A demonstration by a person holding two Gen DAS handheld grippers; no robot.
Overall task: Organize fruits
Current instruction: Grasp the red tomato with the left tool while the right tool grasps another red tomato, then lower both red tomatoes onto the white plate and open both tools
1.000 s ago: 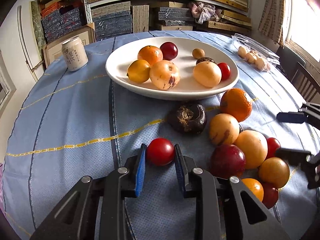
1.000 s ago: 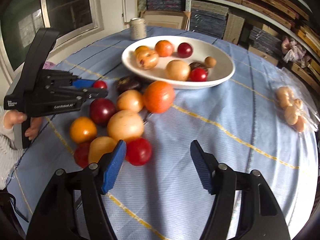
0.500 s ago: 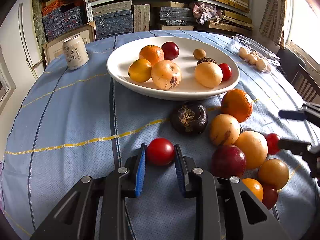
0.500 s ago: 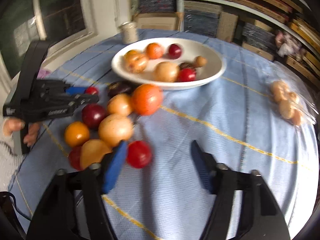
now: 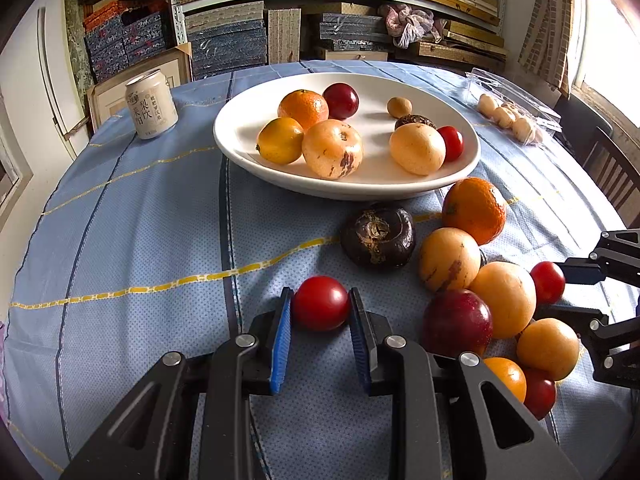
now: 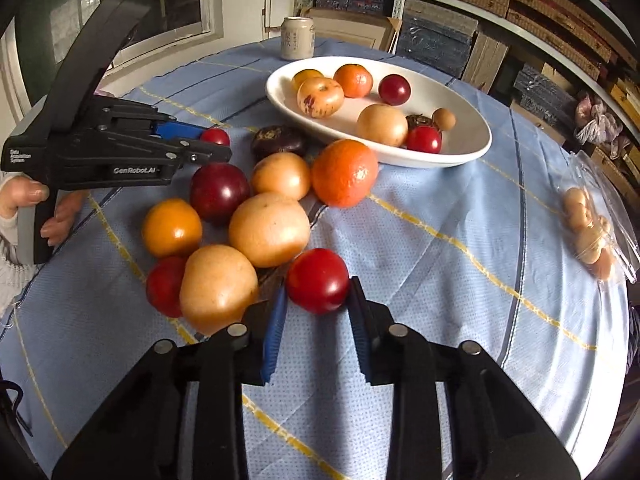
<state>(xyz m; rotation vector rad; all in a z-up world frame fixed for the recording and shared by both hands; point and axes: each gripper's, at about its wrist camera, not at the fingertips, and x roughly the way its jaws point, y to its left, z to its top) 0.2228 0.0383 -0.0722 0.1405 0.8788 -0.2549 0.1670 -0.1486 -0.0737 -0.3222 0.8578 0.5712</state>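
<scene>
Fruit lies in two groups on the blue tablecloth point(image 5: 132, 216): a white bowl point(image 5: 240, 120) toward the far edge of the table, and a loose heap nearer the front.

Left wrist view: the left gripper point(image 5: 320, 316) is closed on a cherry tomato point(image 5: 321, 303), both blue pads pressed against its sides, and the tomato sits on the cloth in front of the heap. Beyond it lies a dark, rough-skinned fruit point(image 5: 378, 237) whose kind I cannot tell. At the right edge of the picture the right gripper point(image 5: 560, 290) is cut off; only its finger ends show, beside a second cherry tomato point(image 5: 547, 282), and the lower finger is partly hidden behind an orange-yellow fruit point(image 5: 547, 348). A drink can point(image 5: 151, 105) stands near the far left edge of the table, and a clear packet of small pale round things point(image 5: 512, 114) lies toward the far right; what they are is hard to make out.

Right wrist view: the right gripper's point(image 6: 318, 306) jaws have just been closing and now clamp the second cherry tomato point(image 6: 317, 280), which rests on the cloth at the near side of the heap, touching a large yellow fruit point(image 6: 269, 229). The left gripper point(image 6: 222, 146) reaches in from the left, its own tomato mostly hidden behind the fingers. A hand point(image 6: 44, 208) holds its grip, cut off by the picture's edge.
</scene>
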